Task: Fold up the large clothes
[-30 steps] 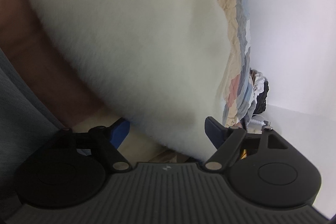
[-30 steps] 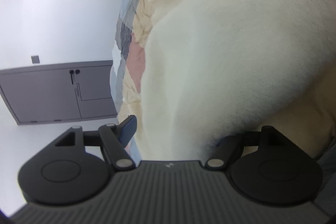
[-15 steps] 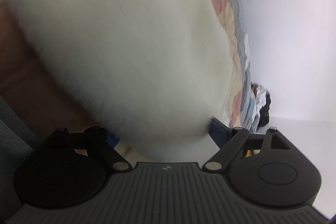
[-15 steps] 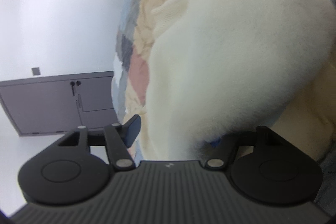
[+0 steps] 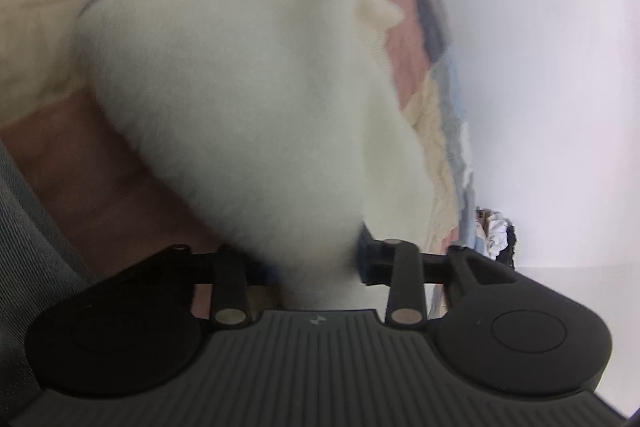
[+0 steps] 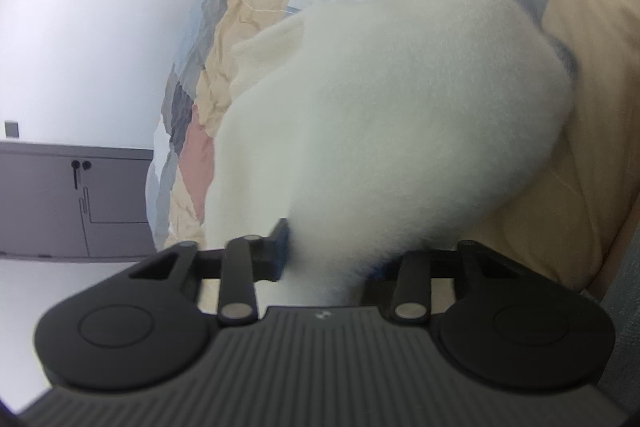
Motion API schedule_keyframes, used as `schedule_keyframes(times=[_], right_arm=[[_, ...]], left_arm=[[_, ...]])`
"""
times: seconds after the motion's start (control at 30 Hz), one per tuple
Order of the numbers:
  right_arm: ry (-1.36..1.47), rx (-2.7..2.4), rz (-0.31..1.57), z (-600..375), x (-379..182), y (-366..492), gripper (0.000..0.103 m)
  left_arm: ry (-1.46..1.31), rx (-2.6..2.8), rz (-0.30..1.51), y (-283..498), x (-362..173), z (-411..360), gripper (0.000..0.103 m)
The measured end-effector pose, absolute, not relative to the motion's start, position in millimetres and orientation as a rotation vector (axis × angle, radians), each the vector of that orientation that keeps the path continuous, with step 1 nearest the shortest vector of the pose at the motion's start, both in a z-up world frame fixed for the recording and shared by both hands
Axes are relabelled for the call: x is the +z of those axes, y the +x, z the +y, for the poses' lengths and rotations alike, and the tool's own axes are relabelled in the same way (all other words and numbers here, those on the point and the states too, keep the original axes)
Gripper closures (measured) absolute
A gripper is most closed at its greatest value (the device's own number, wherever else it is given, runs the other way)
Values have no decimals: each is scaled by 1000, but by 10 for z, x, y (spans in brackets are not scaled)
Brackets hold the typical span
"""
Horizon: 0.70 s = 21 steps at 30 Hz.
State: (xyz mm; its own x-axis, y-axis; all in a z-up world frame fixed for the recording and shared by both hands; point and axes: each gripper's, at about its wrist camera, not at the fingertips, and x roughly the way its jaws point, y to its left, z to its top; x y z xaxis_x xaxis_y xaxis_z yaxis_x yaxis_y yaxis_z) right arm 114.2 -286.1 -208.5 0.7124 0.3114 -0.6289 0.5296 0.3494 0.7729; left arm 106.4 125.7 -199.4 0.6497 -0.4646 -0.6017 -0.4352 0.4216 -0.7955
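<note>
Both tongs have just been closing on the same white fleecy garment (image 5: 248,131), which lies on a patchwork bedcover (image 6: 248,11). The left tongs (image 5: 316,263) pinch a bunched edge between narrowed jaws, and the right tongs (image 6: 326,255) do likewise. The pile is thick and soft, so the pads may be squeezing fluff rather than cloth; a lift could let an edge slide out and the fold sag unevenly. The bedcover is crumpled, in beige, pink and grey patches; a grey cabinet (image 6: 72,195) stands beyond.

Garment (image 5: 248,99) — fluffy white fleece
</note>
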Motion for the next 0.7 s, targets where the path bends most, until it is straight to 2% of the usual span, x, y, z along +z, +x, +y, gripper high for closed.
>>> schedule_keyframes(times=[0.1, 0.2, 0.53, 0.7], right_arm=[[1191, -147, 800, -2844, -2006, 1136, 74], [1119, -119, 762, -2815, -1844, 1097, 76], [1000, 21, 642, -2895, -1392, 693, 76], [967, 61, 623, -2899, -1390, 659, 76]], left_arm=[[-1140, -66, 878, 1047, -1871, 1211, 72], [-1106, -113, 838, 1003, -1716, 1205, 74], [-1017, -250, 779, 414, -1387, 1246, 74], [-980, -267, 772, 522, -1328, 1212, 72]])
